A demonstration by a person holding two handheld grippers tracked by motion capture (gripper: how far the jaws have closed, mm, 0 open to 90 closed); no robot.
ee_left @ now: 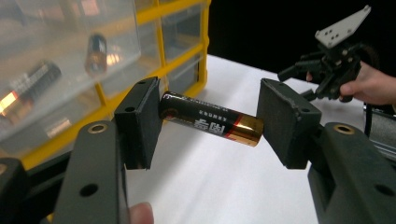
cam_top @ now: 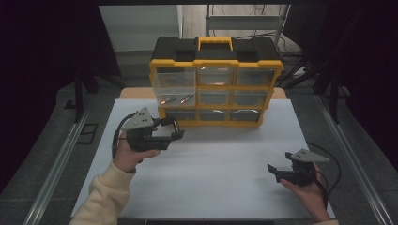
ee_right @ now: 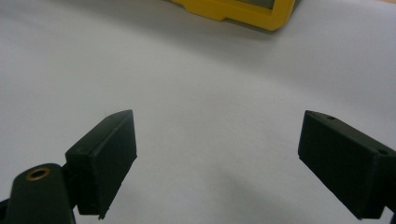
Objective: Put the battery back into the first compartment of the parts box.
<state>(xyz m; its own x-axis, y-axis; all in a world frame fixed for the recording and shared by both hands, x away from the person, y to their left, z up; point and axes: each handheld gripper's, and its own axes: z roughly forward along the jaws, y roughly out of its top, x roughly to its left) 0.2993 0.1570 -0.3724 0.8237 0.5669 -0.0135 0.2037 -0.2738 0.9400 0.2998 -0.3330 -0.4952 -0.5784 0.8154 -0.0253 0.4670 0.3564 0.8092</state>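
Observation:
A black and gold battery is clamped end to end between the pads of my left gripper, held above the white table in front of the yellow organizer. Seen from the high view, that left gripper hovers just below the organizer's pulled-out clear drawer, which has batteries lying in it. My right gripper rests low at the table's right front, jaws wide apart with nothing between them. The left gripper view also catches the right gripper farther off in a hand.
The organizer has a black top with a yellow handle and several clear drawers, most pushed in. It stands at the back of the white tabletop. Metal rails run along both sides of the table.

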